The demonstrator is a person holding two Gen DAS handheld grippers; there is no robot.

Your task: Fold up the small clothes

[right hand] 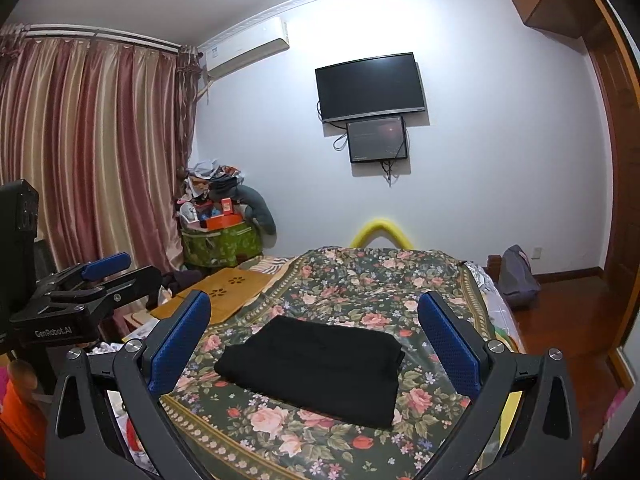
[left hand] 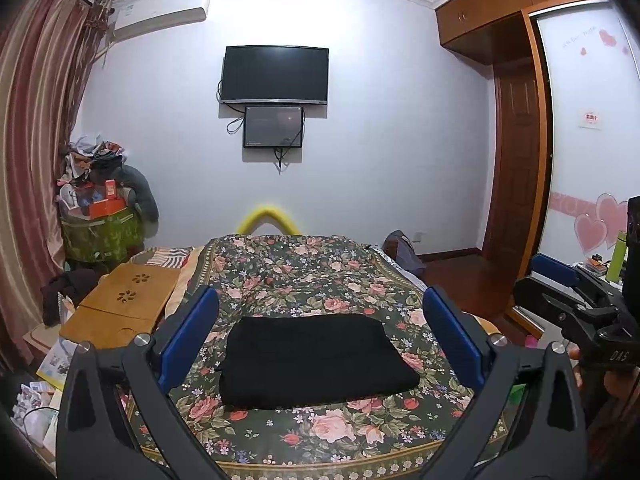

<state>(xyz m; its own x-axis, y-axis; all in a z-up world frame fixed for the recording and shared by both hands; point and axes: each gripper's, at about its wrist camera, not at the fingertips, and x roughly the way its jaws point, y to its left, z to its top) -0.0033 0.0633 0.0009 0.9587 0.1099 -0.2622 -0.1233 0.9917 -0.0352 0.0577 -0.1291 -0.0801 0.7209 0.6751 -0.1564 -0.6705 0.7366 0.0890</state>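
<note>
We take the bed with its dark floral quilt of pink and red roses [left hand: 320,272] as our landmark. It fills the lower middle of both views, and its far end runs towards the plain white wall.

On that wall, above the far end of the bed, hangs a black flat television [left hand: 275,74] with a smaller dark screen [left hand: 273,127] just beneath it. Beside the bed, on the curtain side, lies a light wooden lap tray with flower cut-outs [left hand: 128,300].

On the near half of the quilt rests the black cloth garment [left hand: 316,362], already a compact rectangle of stacked layers with its edges fairly square. It lies flat and nothing touches it.

Our left gripper [left hand: 320,340] hangs above the near edge of the bed with its blue-padded fingers [left hand: 188,336] spread wide. They frame the garment from above but hold nothing. Our right gripper [right hand: 316,340] is likewise wide open and empty, level with the left and near it on the bed's wardrobe side.

We judge this piece essentially folded. What remains, at most, is a last tidy or setting it aside. No other small clothes waiting on the quilt are visible to us.
</note>
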